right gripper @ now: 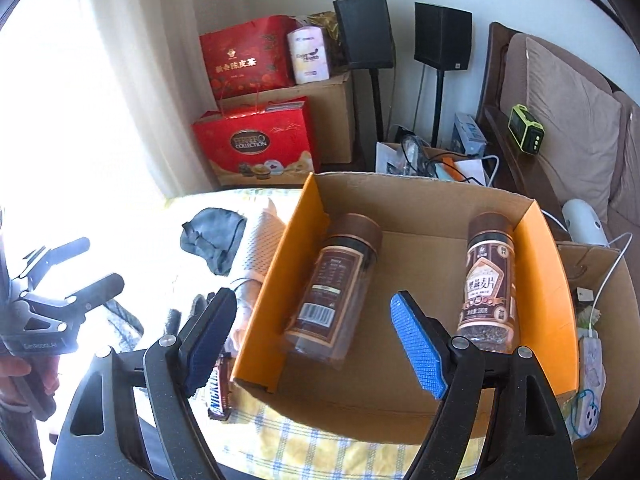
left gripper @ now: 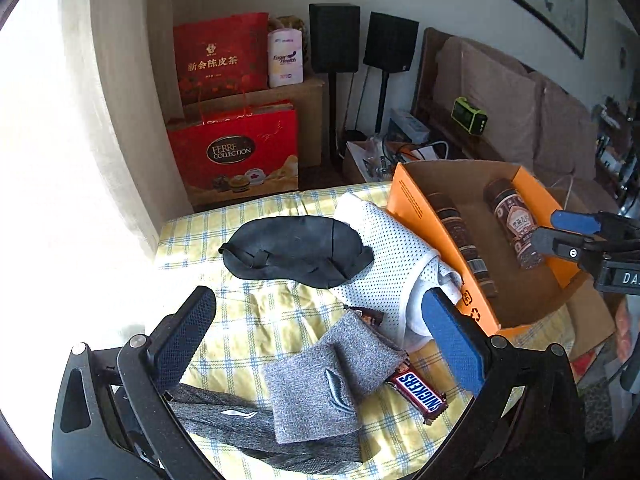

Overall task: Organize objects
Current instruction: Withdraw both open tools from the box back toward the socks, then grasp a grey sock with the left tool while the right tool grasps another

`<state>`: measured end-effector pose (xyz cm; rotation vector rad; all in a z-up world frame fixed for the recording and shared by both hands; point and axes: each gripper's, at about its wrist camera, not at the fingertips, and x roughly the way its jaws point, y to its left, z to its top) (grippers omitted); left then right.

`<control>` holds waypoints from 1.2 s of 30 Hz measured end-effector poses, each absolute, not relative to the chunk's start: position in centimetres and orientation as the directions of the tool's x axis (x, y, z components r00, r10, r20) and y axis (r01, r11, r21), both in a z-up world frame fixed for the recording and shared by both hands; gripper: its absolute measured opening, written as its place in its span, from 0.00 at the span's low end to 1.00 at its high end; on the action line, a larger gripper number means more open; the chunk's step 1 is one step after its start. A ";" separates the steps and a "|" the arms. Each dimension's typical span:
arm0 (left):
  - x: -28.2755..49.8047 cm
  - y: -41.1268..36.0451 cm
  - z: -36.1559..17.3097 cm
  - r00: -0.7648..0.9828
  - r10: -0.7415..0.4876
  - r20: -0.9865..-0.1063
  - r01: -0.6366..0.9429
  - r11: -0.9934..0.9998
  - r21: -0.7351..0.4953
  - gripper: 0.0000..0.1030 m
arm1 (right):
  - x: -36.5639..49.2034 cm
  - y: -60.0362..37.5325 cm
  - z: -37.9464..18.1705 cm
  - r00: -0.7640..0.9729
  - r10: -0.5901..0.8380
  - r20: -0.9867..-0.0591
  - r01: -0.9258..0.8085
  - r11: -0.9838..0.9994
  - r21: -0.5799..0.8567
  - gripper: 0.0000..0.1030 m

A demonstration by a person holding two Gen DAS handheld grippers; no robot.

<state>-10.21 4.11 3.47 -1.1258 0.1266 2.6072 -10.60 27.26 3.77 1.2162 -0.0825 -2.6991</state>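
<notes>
An orange cardboard box [left gripper: 420,208] [right gripper: 548,280] sits on the yellow checked cloth [left gripper: 256,320] and holds two brown jars, one lying by its left wall [left gripper: 460,240] [right gripper: 332,284] and one by its right wall [left gripper: 514,220] [right gripper: 486,276]. Left of the box lie a black eye mask [left gripper: 296,250], a white mesh garment [left gripper: 384,256], grey sock pieces [left gripper: 308,396] and a Snickers bar [left gripper: 420,394] [right gripper: 219,390]. My left gripper [left gripper: 320,340] is open and empty above the socks. My right gripper [right gripper: 316,344] is open and empty over the box's near edge.
Red gift bags [left gripper: 232,148], cardboard boxes, two black speakers on stands [left gripper: 334,38] and a tangle of cables stand behind the table. A sofa with cushions [right gripper: 572,128] and a green device [right gripper: 526,130] are at the right. A bright curtained window is on the left.
</notes>
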 end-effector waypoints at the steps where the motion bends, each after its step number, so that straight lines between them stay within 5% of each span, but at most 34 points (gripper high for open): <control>1: -9.9 3.5 3.3 -0.647 0.243 -0.722 -0.303 -0.952 -0.048 1.00 | -10.2 26.7 3.8 -0.653 -0.192 -0.733 0.149 -0.981 0.124 0.79; 16: -7.8 -2.3 -1.3 -0.577 0.299 -0.760 -0.242 -0.951 -0.190 1.00 | -5.0 19.2 2.4 -0.667 -0.246 -0.703 0.268 -0.960 0.082 0.79; 31: -9.6 0.8 -7.3 -0.483 0.295 -0.824 -0.229 -0.951 -0.207 0.93 | -5.0 16.8 -2.2 -0.622 -0.260 -0.738 0.261 -0.958 0.118 0.78; 36: -9.8 2.1 -8.3 -0.455 0.289 -0.842 -0.268 -0.946 -0.180 0.67 | -5.1 17.0 -2.6 -0.618 -0.263 -0.741 0.246 -0.960 0.136 0.78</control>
